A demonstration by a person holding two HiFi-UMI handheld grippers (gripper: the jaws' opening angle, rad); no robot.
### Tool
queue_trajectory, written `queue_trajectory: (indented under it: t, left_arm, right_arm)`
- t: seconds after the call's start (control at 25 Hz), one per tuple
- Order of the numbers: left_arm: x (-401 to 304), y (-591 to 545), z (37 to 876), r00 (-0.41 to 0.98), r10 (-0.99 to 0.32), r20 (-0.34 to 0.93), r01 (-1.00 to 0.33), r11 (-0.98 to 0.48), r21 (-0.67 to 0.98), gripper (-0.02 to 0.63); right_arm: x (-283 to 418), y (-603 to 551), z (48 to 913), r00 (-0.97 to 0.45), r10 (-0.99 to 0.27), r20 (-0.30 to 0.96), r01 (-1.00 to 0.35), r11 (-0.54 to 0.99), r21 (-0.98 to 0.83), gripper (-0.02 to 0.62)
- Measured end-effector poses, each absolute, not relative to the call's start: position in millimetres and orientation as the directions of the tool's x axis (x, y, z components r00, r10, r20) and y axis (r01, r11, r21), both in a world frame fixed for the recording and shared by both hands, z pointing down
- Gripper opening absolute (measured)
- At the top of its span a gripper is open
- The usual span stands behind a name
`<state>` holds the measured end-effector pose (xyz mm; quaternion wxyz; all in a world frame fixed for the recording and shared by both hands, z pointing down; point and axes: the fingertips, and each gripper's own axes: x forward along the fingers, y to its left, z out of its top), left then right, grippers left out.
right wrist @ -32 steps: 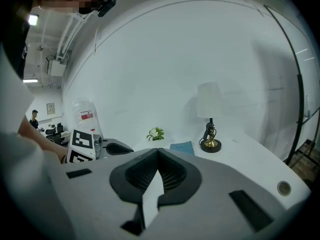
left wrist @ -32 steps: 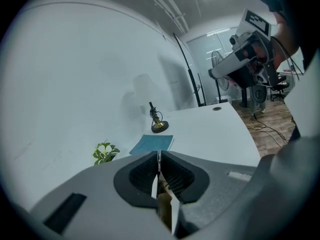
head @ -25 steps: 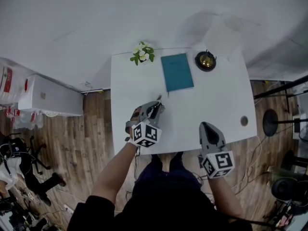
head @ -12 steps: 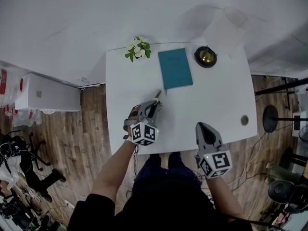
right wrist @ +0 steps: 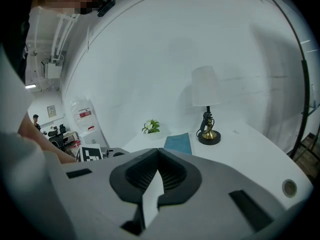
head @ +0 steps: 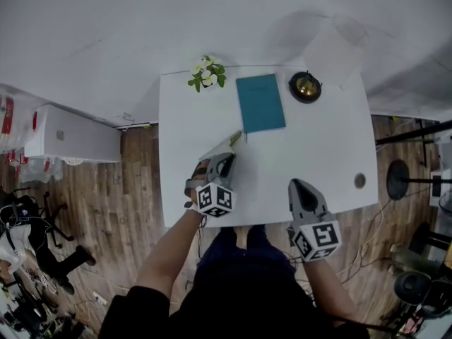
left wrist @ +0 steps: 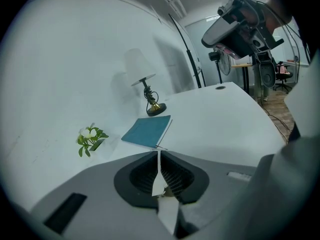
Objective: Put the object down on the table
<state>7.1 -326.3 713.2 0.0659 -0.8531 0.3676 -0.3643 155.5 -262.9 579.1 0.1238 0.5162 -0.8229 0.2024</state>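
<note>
The left gripper is clenched on a thin object. Its jaws are pressed together in the left gripper view, with a brownish bit caught low between them and a fine dark line poking out past the tips. I cannot tell what the thin object is. From the head view it sticks out beyond the jaws over the left half of the desk, and its olive tip is just beside the near left corner of the book. Whether it touches the desk top I cannot tell.

The right gripper is over the near edge of the desk, right of the middle. Its jaws are closed with nothing between them.

Along the far edge of the desk stand a small plant at the left corner, the teal book in the middle and a lamp with a brass base toward the right corner. A round hole sits near the right edge.
</note>
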Motion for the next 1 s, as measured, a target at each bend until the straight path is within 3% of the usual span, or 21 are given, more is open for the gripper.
queue_trajectory:
  t: [0.28, 0.52, 0.72, 1.0]
  left_arm:
    - [7, -325, 694, 0.459, -0.698, 0.550, -0.602, -0.700, -0.386, 0.018]
    - [-1, -316, 668, 0.460, -0.705, 0.539, -0.684, -0.669, -0.292, 0.018]
    - [-10, -302, 625, 0.472, -0.720, 0.508, -0.761, -0.624, -0.176, 0.018]
    - [-14, -280, 549, 0.482, -0.776, 0.407, -0.802, -0.578, -0.151, 0.018]
  right_arm:
    - [160, -260, 572, -0.433, -0.810, 0.395, -0.902, 0.384, -0.199, 0.006]
    - [168, -259, 560, -0.421, -0.823, 0.381, -0.907, 0.382, -0.176, 0.006]
    - [168, -258, 543, -0.416, -0.836, 0.358, -0.909, 0.387, -0.154, 0.006]
    - [162, -260, 501, -0.445, -0.857, 0.260, -0.895, 0.425, -0.132, 0.006]
